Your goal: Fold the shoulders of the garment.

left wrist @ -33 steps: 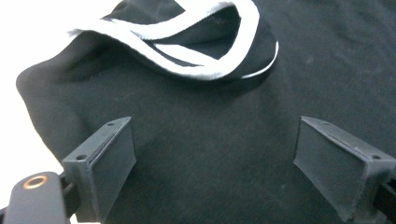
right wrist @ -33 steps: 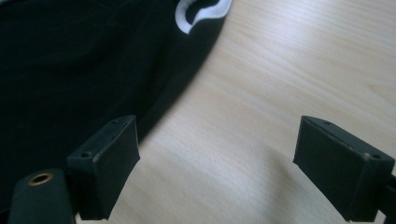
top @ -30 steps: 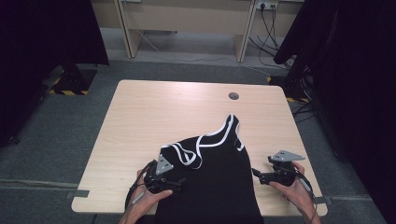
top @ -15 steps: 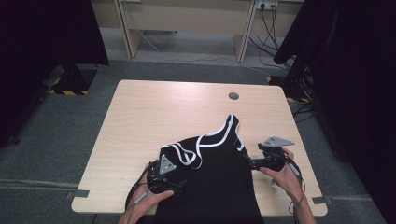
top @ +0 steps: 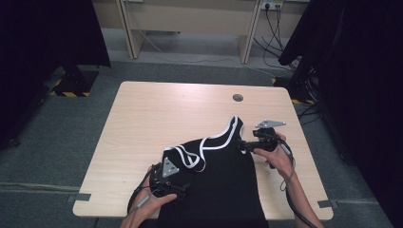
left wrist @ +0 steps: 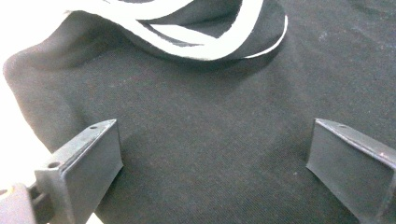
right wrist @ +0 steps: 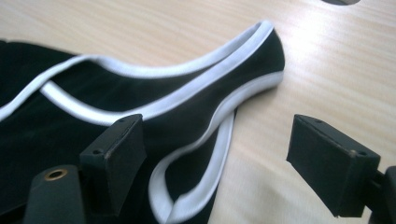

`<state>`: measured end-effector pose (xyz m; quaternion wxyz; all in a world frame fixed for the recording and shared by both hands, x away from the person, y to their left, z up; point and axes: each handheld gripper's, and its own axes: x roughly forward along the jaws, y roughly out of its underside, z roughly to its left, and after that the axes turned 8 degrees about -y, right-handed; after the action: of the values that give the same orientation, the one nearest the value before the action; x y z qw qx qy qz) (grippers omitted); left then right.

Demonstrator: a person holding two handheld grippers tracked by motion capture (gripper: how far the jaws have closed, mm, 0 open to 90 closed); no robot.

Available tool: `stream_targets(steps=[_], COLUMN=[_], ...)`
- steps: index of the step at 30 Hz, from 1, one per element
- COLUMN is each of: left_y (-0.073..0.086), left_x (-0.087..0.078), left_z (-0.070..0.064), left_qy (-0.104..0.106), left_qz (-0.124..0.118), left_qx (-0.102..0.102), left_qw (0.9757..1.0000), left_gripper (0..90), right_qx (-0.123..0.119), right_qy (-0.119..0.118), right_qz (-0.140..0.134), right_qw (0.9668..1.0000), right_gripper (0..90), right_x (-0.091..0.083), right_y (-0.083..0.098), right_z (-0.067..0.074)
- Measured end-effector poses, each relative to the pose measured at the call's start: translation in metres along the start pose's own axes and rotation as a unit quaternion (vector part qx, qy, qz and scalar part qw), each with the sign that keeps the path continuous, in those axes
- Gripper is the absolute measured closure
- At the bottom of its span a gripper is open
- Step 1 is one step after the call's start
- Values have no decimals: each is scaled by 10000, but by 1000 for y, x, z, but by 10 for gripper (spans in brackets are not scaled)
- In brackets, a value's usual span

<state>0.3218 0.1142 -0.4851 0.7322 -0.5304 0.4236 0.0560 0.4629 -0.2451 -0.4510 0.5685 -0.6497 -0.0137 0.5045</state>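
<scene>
A black sleeveless top (top: pixel 214 183) with white trim lies on the wooden table (top: pixel 161 114), its hem hanging over the near edge. My left gripper (top: pixel 184 191) rests at the top's left side. Its jaws have just been opening and stand open (left wrist: pixel 212 140) over flat black cloth (left wrist: pixel 210 93), pinching nothing. My right gripper (top: pixel 243 145) points left at the far shoulder strap (top: pixel 233 127). Its jaws have just been closing a little but are open (right wrist: pixel 217 135). The white-edged strap (right wrist: pixel 219 116) lies between them, untouched by the pads.
A round cable hole (top: pixel 237 98) sits in the table beyond the strap. Black curtains (top: pixel 361 71) hang at both sides. Bare wood spreads across the far and left parts of the tabletop. Desk legs and cables (top: pixel 271 19) stand on the floor behind.
My right gripper has moved from the table's front right, away from me and leftward, up to the far strap. The left gripper has stayed at the garment's left side.
</scene>
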Motion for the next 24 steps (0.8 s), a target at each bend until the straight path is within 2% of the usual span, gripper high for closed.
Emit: stream_targets(steps=[8, 14, 20, 24], left_y=[0, 0, 0, 0], left_x=[0, 0, 0, 0], left_z=[0, 0, 0, 0], left_qy=[-2, -3, -3, -5], left_qz=[0, -1, 0, -1], left_qx=[-1, -3, -3, -4], left_qw=[10000, 10000, 10000, 10000], left_gripper=[23, 23, 23, 23], right_qx=[70, 118, 179, 120], right_qy=[67, 110, 135, 213], right_qz=[56, 113, 195, 351], right_qw=[9999, 9998, 9996, 9991], right_gripper=[213, 223, 227, 249], right_x=[24, 38, 52, 63], right_y=[-22, -28, -29, -28], right_z=[-18, -27, -28, -24])
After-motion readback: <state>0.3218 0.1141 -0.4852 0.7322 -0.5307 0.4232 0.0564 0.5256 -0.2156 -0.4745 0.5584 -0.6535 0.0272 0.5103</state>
